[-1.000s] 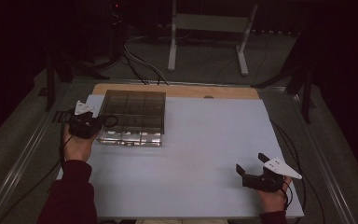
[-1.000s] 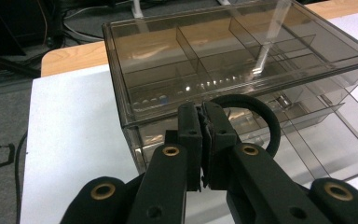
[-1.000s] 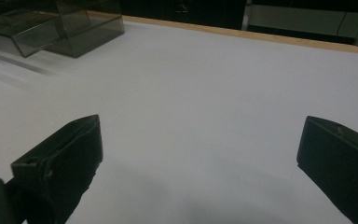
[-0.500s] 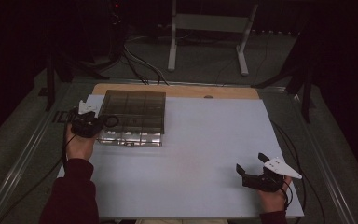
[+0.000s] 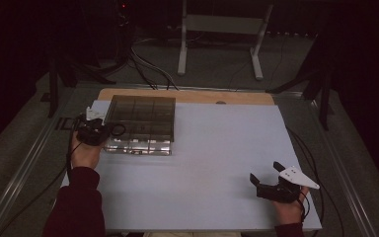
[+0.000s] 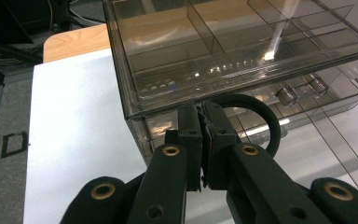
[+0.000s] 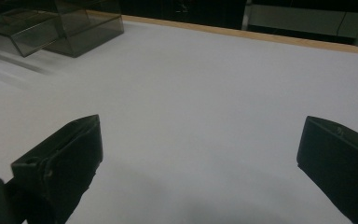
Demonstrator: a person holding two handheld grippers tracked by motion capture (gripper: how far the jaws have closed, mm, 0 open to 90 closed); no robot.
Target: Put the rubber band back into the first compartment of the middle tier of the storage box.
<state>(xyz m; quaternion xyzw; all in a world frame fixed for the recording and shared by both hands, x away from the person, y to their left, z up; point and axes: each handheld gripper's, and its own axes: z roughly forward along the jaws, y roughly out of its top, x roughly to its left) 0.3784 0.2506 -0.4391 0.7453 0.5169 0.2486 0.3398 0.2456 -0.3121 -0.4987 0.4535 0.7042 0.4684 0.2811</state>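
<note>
A smoky clear plastic compartment box (image 5: 140, 118) stands at the table's far left, with a clear lower tray (image 5: 138, 147) showing at its front edge. My left gripper (image 5: 93, 132) sits against the box's left front corner. Its jaws are shut on a black ring (image 6: 266, 122) that curves off to the right, under the box's upper tier (image 6: 223, 51). Two small metal cylinders (image 6: 303, 89) lie in the lower tray. My right gripper (image 5: 266, 172) rests near the table's front right, open (image 7: 200, 126), with bare tabletop between its jaws. The box (image 7: 51, 23) is far off from it.
The white tabletop (image 5: 217, 153) has a wooden strip (image 5: 187, 96) along its far edge. Cables (image 5: 148, 69) and a metal stand (image 5: 222, 34) are on the floor beyond. A cable trails from each gripper off the table's sides.
</note>
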